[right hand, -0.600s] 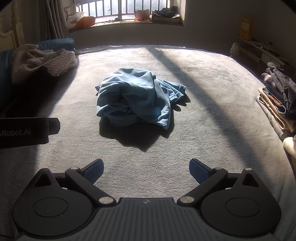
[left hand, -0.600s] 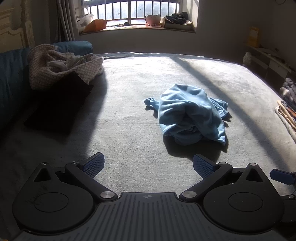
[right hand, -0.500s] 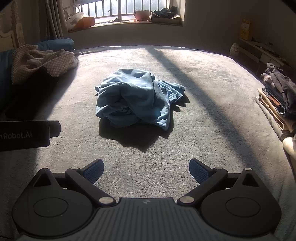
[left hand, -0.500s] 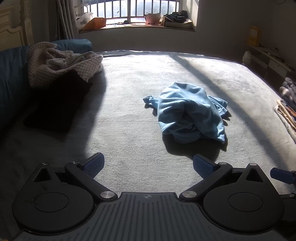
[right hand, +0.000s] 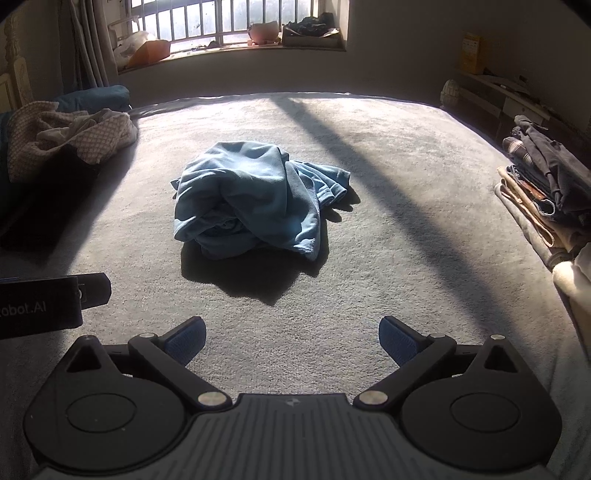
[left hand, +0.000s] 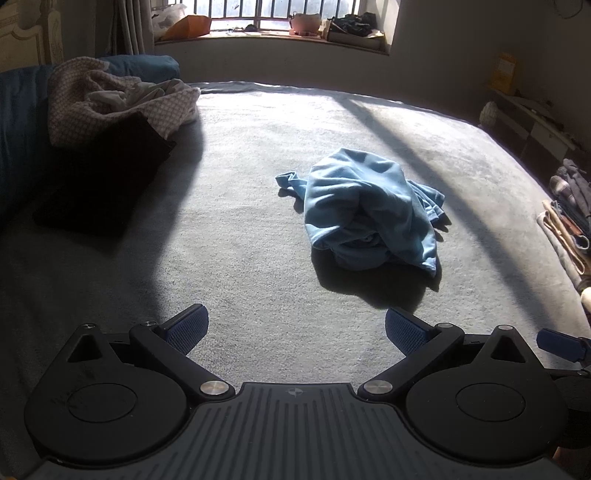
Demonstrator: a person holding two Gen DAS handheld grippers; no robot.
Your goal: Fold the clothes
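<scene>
A crumpled light-blue garment (left hand: 369,206) (right hand: 255,195) lies bunched in the sunlit middle of a grey bed cover (left hand: 240,240) (right hand: 369,258). My left gripper (left hand: 295,328) hovers short of it, jaws wide open, nothing between the blue pads; the garment is ahead and a little right. My right gripper (right hand: 291,341) is also open and empty, with the garment ahead and slightly left. The left gripper's black body (right hand: 40,306) shows at the left edge of the right wrist view.
A checked cloth pile (left hand: 118,99) (right hand: 62,136) and a dark folded item (left hand: 107,177) lie at the left by a blue pillow (left hand: 144,66). A stack of folded clothes (right hand: 543,192) (left hand: 572,210) sits at the right edge. A cluttered window sill (left hand: 277,31) runs behind.
Both views have shifted slightly; the garment now sits a touch lower in the left wrist view. The garment itself has not moved and both grippers stay open.
</scene>
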